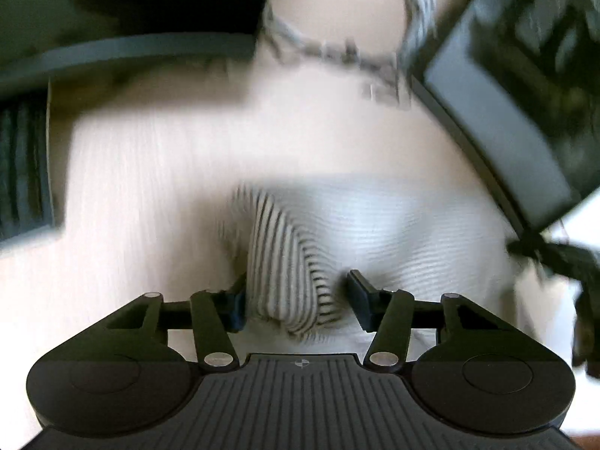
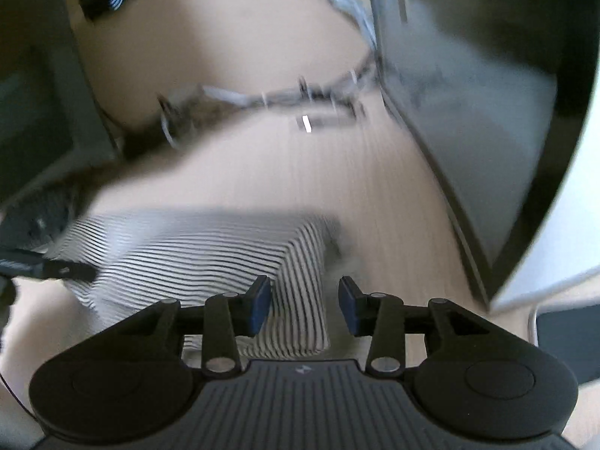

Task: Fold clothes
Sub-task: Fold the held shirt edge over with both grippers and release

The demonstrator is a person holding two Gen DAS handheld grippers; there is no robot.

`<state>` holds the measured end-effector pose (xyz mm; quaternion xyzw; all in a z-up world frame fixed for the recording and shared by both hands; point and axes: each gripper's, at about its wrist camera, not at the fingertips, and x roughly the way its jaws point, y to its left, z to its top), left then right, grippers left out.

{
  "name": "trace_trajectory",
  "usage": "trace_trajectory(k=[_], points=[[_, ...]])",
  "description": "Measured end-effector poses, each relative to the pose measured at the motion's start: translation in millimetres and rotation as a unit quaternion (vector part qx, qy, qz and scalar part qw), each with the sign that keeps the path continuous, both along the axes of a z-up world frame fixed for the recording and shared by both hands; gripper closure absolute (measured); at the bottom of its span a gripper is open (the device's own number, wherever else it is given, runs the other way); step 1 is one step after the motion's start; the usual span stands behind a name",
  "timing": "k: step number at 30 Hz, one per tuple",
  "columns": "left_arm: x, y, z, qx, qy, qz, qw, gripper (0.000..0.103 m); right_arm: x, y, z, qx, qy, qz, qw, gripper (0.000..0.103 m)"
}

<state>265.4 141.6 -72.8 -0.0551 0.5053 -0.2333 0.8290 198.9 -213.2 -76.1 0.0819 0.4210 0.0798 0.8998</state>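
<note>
Just striped garment (image 1: 292, 262) bunched between parted left tongs (image 1: 298, 300).

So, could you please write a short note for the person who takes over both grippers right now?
Left gripper: open, a raised fold of the striped garment sits between its fingers, not pinched.
Right gripper: open, over the garment's near corner, holding nothing.
The garment lies on the light wooden table as a compact folded block; a tangle of cables and a dark monitor are behind it.
Done: it looks mostly folded.
Left: probably flatten the bump under the left gripper, or make a last fold. The pictures are blurred, so check first.
</note>
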Motion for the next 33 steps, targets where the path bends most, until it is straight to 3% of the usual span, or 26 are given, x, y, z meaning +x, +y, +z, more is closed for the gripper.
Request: trace_trajectory(k=[2, 5, 6, 9, 13, 14, 15, 18, 20, 23, 28, 33], points=[[-4, 18, 6, -0.019, -0.005, 0.004, 0.9998, 0.038, -3, -11, -1, 0.032, 0.004, -0.018, 0.999, 0.059], [2, 38, 24, -0.072, -0.017, 0.038, 0.9966, 0.006, -6, -27, 2, 0.097, 0.004, -0.045, 0.994, 0.047], [7, 41, 27, -0.093, -0.016, 0.051, 0.9942, 0.005, -5, -31, 1, 0.124, 0.006, -0.051, 0.991, 0.042], [23, 41, 18, -0.133, 0.018, 0.076, 0.988, 0.005, 4, -28, -11, 0.155, 0.028, -0.041, 0.987, 0.041], [41, 19, -8, -0.123, 0.071, 0.088, 0.9859, 0.006, 16, -15, -31, 0.163, 0.056, -0.019, 0.985, 0.04], [44, 16, -12, -0.125, 0.076, 0.088, 0.9853, 0.013, 19, -13, -32, 0.166, 0.05, -0.011, 0.985, 0.04], [47, 13, -16, -0.127, 0.081, 0.088, 0.9847, 0.03, 25, -10, -33, 0.166, 0.045, -0.002, 0.985, 0.045], [67, 5, -19, -0.117, 0.073, 0.087, 0.9867, 0.048, 52, -3, -36, 0.157, 0.033, 0.029, 0.987, 0.069], [86, 3, -12, -0.103, 0.059, 0.09, 0.9888, 0.053, 76, 4, -29, 0.151, 0.015, 0.046, 0.987, 0.075], [95, 8, 7, -0.108, 0.032, 0.104, 0.9882, 0.076, 105, 11, -4, 0.149, -0.027, 0.069, 0.986, 0.078], [64, 16, 45, -0.149, -0.005, 0.085, 0.9852, 0.076, 94, 2, 38, 0.138, -0.076, 0.114, 0.981, 0.079], [19, 7, 49, -0.151, 0.006, 0.041, 0.9877, 0.074, 63, -7, 24, 0.12, -0.046, 0.114, 0.985, 0.078]])
